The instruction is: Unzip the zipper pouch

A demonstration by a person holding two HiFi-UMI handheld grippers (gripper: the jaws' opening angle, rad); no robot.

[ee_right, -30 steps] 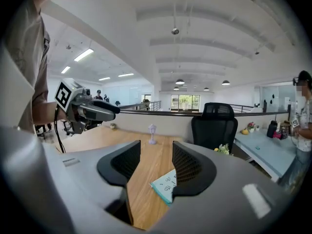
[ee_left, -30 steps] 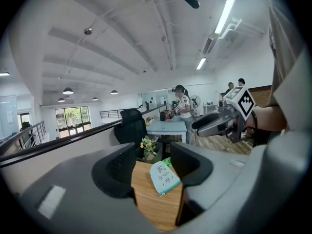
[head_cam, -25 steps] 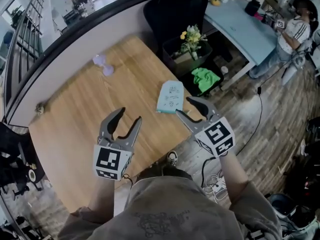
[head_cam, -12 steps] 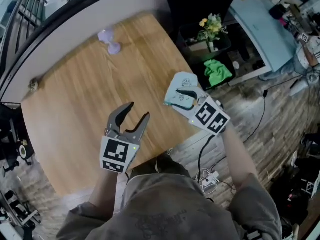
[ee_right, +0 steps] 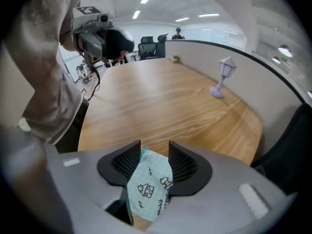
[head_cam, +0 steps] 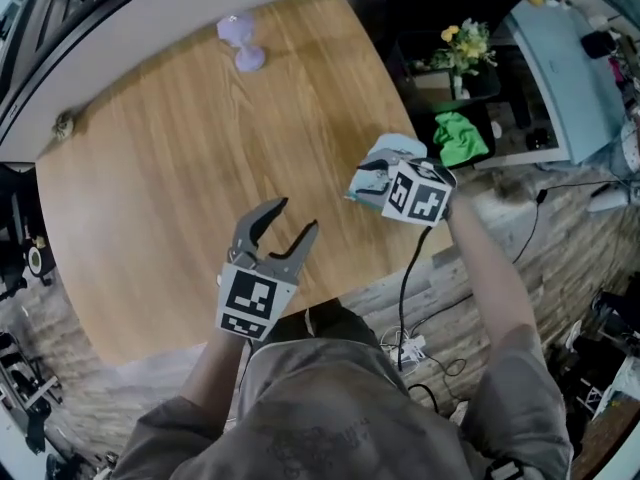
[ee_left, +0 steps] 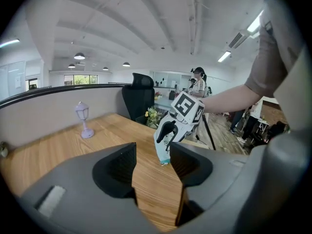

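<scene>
The pouch (head_cam: 392, 151), pale teal with small printed drawings, is off the flat of the table (head_cam: 180, 168) at its 3 o'clock edge. The right gripper (head_cam: 372, 180) pinches it. In the right gripper view the fabric (ee_right: 148, 189) fills the gap between the two jaws, which press on it from either side, and most of the cloth hangs toward the camera. In the left gripper view the pouch (ee_left: 163, 150) stands nearly upright with its lower corner touching or just above the wood. I cannot tell which.

No view shows the zipper teeth or the pull clearly, so I cannot tell whether it is open at all. Nothing in the pouch's shape suggests a gaping mouth.

The left gripper (head_cam: 295, 218) is over the table near the 6 o'clock edge, apart from the pouch. Its jaws are spread with only bare wood between them (ee_left: 152, 150), and they point toward the pouch at about 2 o'clock.

By my reading the task is at an early stage. The pouch is secured in one gripper, but the unzipping proper has not begun. What is left is to find the pull, take it with the free left gripper and draw it along the pouch while the right one holds firm.

A small purple lamp (head_cam: 240, 43) stands at the table's 12 o'clock edge, well away from the work.
</scene>
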